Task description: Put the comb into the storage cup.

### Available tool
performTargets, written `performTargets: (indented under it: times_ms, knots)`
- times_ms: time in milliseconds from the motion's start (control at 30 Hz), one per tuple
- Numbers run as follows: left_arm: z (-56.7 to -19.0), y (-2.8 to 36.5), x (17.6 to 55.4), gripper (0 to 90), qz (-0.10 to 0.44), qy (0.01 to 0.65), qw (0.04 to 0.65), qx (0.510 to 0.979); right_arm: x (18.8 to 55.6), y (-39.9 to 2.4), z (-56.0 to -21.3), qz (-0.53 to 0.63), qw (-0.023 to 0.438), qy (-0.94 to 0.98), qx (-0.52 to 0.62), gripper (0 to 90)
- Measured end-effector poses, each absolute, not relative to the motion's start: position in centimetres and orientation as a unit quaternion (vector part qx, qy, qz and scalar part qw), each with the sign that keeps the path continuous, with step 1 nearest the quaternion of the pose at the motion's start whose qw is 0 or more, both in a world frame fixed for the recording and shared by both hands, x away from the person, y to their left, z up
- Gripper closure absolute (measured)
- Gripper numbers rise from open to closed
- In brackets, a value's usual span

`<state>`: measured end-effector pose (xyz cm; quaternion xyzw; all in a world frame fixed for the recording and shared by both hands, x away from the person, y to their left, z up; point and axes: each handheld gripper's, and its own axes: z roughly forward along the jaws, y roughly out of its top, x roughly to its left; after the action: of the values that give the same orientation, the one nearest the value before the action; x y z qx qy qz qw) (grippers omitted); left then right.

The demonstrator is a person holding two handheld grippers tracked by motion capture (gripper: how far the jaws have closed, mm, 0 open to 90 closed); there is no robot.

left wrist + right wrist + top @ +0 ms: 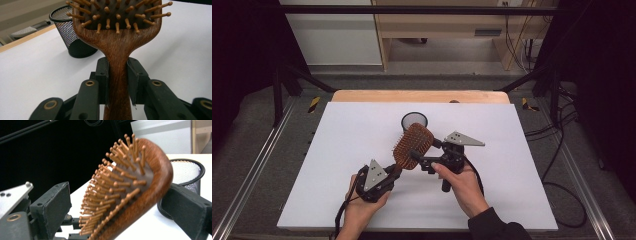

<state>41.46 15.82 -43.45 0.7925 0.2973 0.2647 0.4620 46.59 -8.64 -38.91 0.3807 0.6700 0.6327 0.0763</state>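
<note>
Wooden and studded with round-tipped pins, the paddle hairbrush (412,145) is hovering at the centre of the high view above the white table (337,150), just in front of the black mesh cup (414,120). The left gripper (388,172) is pinching its handle, both pads pressing the wood in the lower middle of the left gripper view. The right gripper (424,152) is straddling the brush head with jaws spread, one pad (53,207) standing clear of the pins.
</note>
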Motion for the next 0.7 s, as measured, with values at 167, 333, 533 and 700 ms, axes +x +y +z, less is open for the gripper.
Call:
performTargets:
  times_ms: [167,333,533,700]
  knots:
    - [-43.28,15.75,41.32,72.9,0.267,0.293,0.466,0.791,46.81,-8.49,-38.47,0.635,0.074,0.669,0.379,12.5]
    - [-43.15,15.67,41.19,72.9,0.267,0.292,0.470,0.789,46.89,-8.25,-38.36,0.638,0.067,0.668,0.377,16.5]
    - [-43.05,15.59,41.11,72.9,0.266,0.289,0.474,0.788,46.93,-8.02,-38.26,0.642,0.061,0.666,0.375,21.0]
    - [-42.99,15.66,41.09,72.9,0.265,0.291,0.478,0.786,47.08,-7.99,-38.22,0.647,0.058,0.659,0.379,25.4]
